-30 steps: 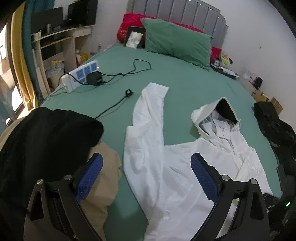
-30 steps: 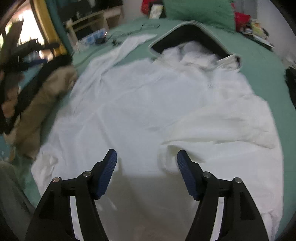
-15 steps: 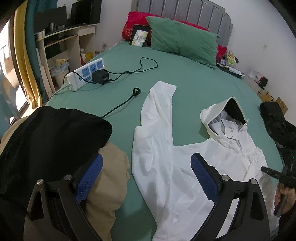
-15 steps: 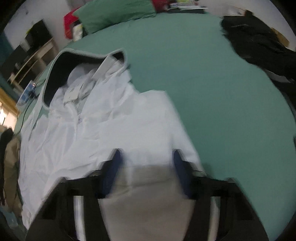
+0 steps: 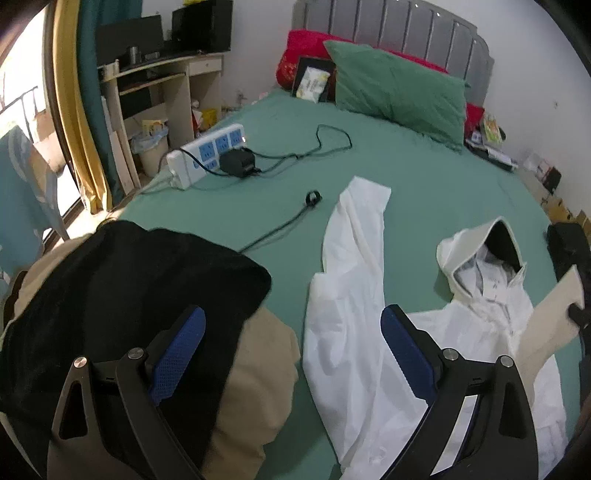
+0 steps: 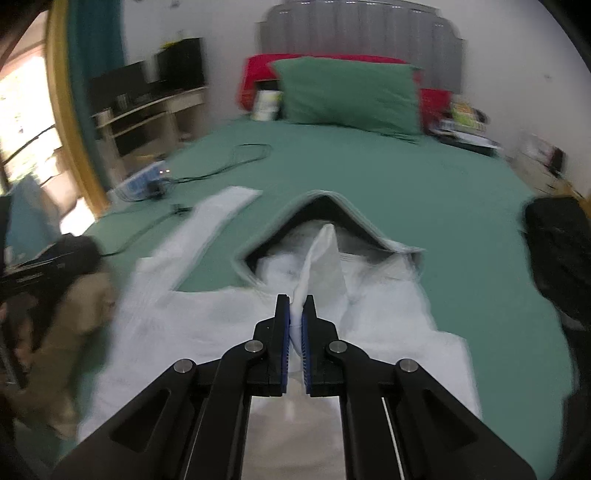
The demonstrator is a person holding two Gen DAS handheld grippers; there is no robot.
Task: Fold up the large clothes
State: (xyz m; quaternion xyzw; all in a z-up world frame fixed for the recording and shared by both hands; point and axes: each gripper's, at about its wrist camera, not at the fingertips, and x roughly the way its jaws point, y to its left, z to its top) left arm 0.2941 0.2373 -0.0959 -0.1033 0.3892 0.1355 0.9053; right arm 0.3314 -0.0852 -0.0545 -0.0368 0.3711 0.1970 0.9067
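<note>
Green bed (image 5: 424,184) – left tongs (image 5: 291,354) spread, right tongs (image 6: 294,317) pinching white hoodie (image 6: 369,306) sleeve

Black tongs (image 6: 295,317) with blue ribbed pads, silver screws

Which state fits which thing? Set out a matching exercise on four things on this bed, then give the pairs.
1. white hooded jacket
2. white power strip with blue sockets
3. green rectangular pillow
4. black fabric garment

a. leans by the grey headboard
b. lies over a tan garment
c. a fold pinched in the right gripper
d. has a black adapter plugged in

Pairs: 1-c, 2-d, 3-a, 4-b. The right gripper's jaws have just closed on that fold.
</note>
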